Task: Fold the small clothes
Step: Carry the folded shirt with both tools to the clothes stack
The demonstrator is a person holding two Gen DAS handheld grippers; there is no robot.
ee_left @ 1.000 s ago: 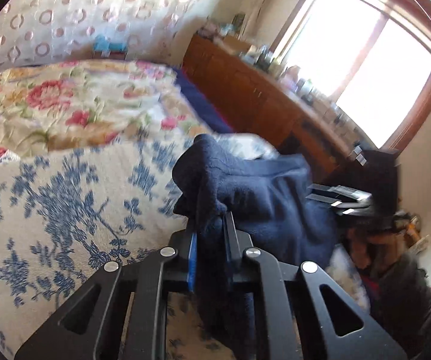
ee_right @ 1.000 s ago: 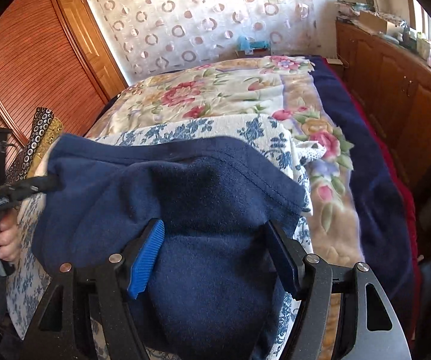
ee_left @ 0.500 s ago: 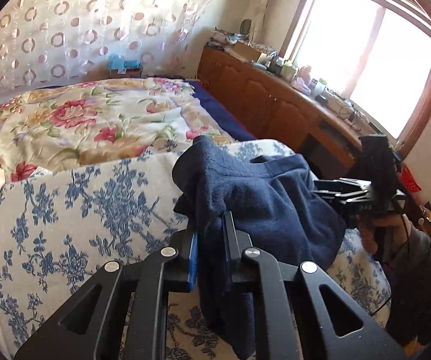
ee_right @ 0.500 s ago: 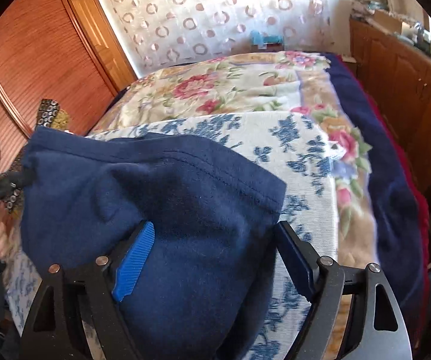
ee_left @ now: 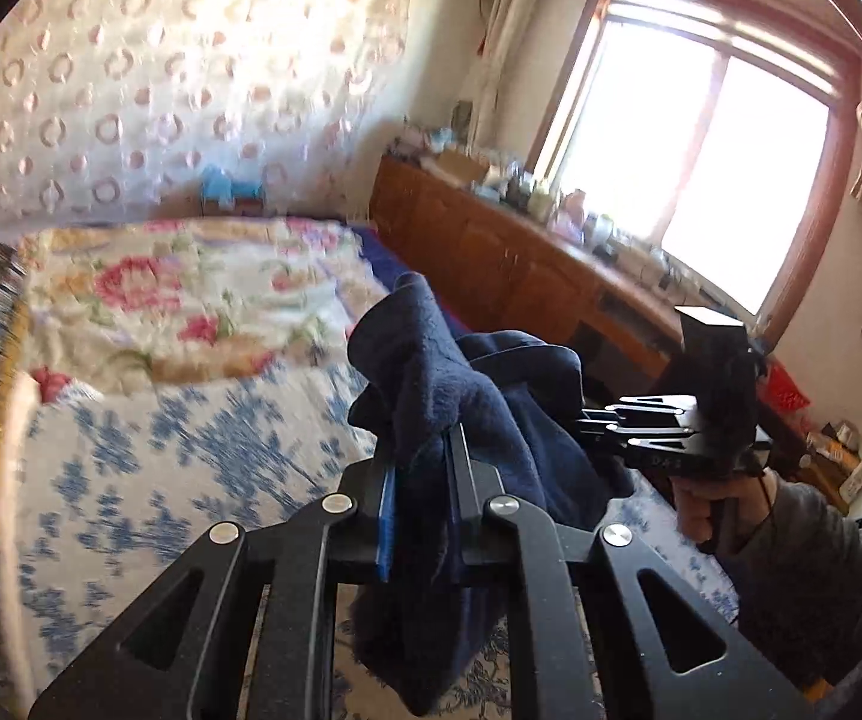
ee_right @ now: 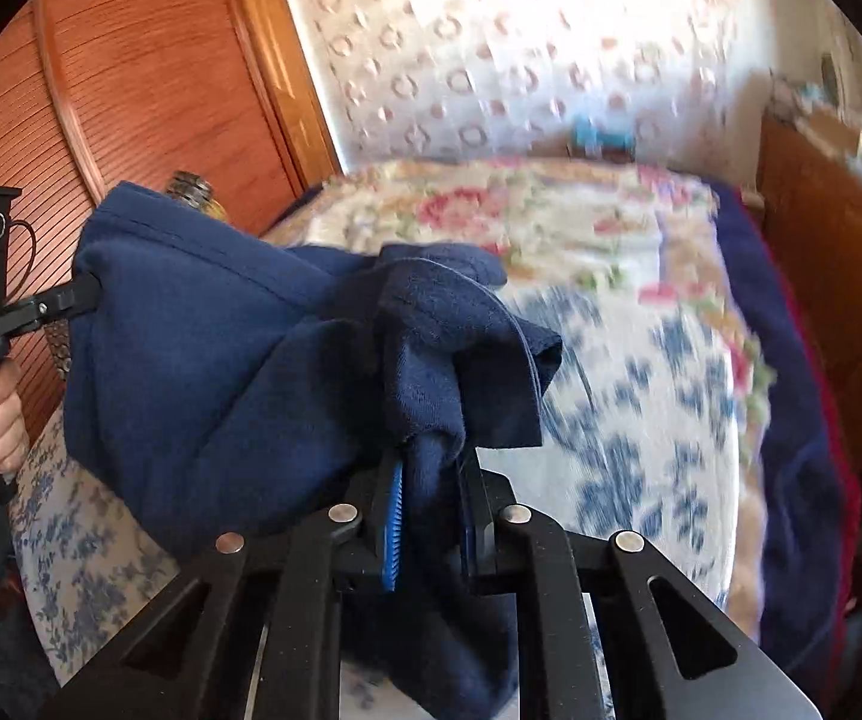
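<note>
Hanging soft and light, the navy fleece garment (ee_right: 203,372) droops between 2 clamped grips: left gripper (ee_left: 422,450), and right gripper (ee_right: 431,468) just snapped closed on bunched fabric; hemmed corners look best.

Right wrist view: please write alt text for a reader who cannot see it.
The right gripper, whose jaws have just been closing, pinches a bunched fold of a navy fleece garment above a bed with floral covers. At the left edge, the left gripper holds the garment's other end.

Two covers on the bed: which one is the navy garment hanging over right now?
The blue-and-white floral cover, nearer the grippers; the pink-flowered quilt lies beyond, towards the wall. The navy garment hangs above it.
</note>
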